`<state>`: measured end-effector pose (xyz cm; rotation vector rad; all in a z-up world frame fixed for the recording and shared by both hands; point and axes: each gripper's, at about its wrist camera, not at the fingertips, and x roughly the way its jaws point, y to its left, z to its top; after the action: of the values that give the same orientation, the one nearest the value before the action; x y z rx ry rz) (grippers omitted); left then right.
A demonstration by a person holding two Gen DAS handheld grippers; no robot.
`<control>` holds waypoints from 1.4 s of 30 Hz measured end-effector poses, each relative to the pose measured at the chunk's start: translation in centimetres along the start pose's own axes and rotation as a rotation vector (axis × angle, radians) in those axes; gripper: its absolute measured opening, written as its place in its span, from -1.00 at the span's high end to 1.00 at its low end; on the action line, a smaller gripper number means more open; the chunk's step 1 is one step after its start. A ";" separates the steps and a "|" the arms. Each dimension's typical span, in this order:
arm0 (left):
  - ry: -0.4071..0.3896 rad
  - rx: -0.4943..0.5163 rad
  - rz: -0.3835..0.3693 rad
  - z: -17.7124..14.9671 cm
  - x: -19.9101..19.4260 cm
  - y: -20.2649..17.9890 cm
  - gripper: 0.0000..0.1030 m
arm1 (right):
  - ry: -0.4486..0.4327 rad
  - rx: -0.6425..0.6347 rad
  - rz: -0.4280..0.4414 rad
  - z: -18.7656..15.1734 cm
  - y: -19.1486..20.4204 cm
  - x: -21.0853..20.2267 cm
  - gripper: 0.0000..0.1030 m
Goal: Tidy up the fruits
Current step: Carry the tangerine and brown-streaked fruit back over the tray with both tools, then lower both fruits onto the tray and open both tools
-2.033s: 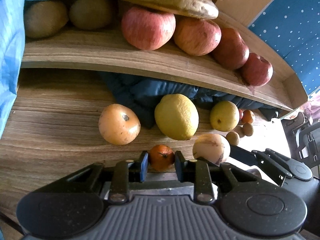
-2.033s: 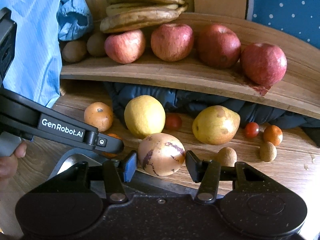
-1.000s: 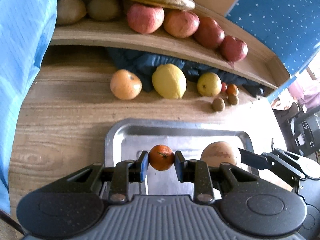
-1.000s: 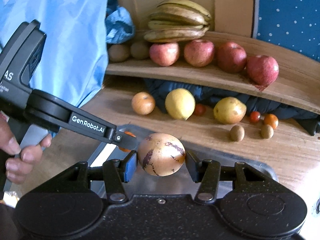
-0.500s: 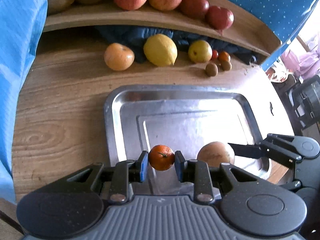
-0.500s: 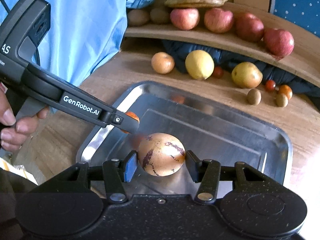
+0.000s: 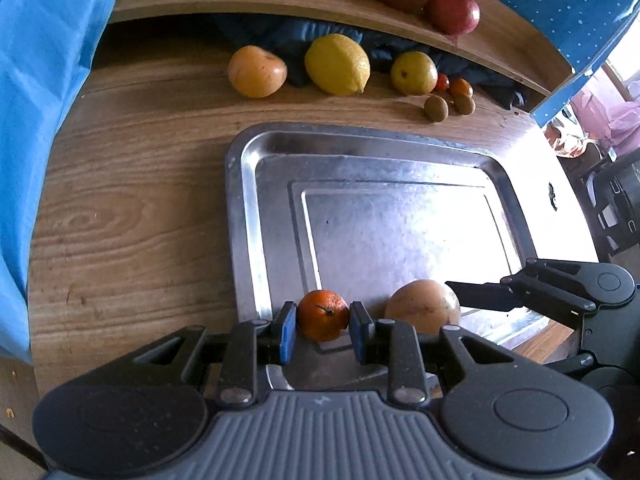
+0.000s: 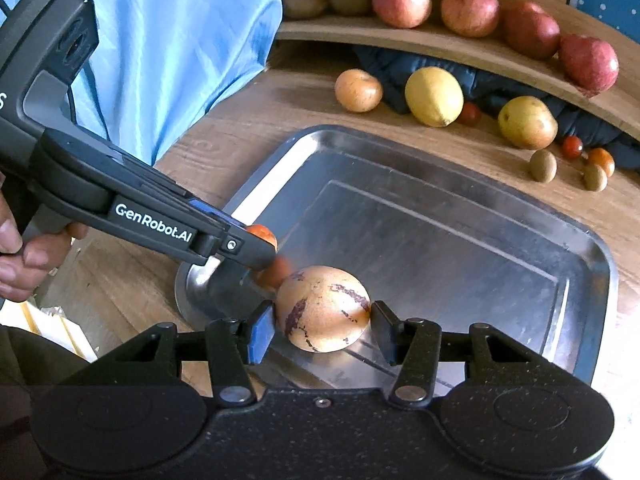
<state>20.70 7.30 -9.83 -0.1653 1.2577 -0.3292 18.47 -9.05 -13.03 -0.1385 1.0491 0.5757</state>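
Two fruits hang over the tray's near end: my left gripper clamps the tangerine, my right the melon, just beside it.

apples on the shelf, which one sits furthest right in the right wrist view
The red apple at the right end of the wooden shelf. It sits lowest in the frame, past the darker red apple and the two paler ones.
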 end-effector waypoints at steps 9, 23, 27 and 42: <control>0.005 -0.037 0.014 -0.6 0.2 -0.1 0.41 | 0.007 -0.025 0.016 -0.3 0.0 -0.1 -0.05; -0.040 -0.091 0.045 -1.7 -0.9 -0.8 -0.25 | -0.027 -0.025 -0.001 -1.6 -0.1 -1.8 -0.28; -0.054 -0.091 0.061 -2.3 -1.9 -1.3 -0.65 | -0.045 -0.018 -0.016 -2.1 -0.1 -3.0 -0.52; -0.058 -0.097 0.236 -4.7 -4.8 -2.9 -0.96 | -0.084 0.031 -0.166 -4.2 -1.2 -6.9 -0.99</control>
<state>14.48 6.45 -6.05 -0.1069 1.2217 -0.0594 13.25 -14.31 -9.47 -0.1715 0.9543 0.4116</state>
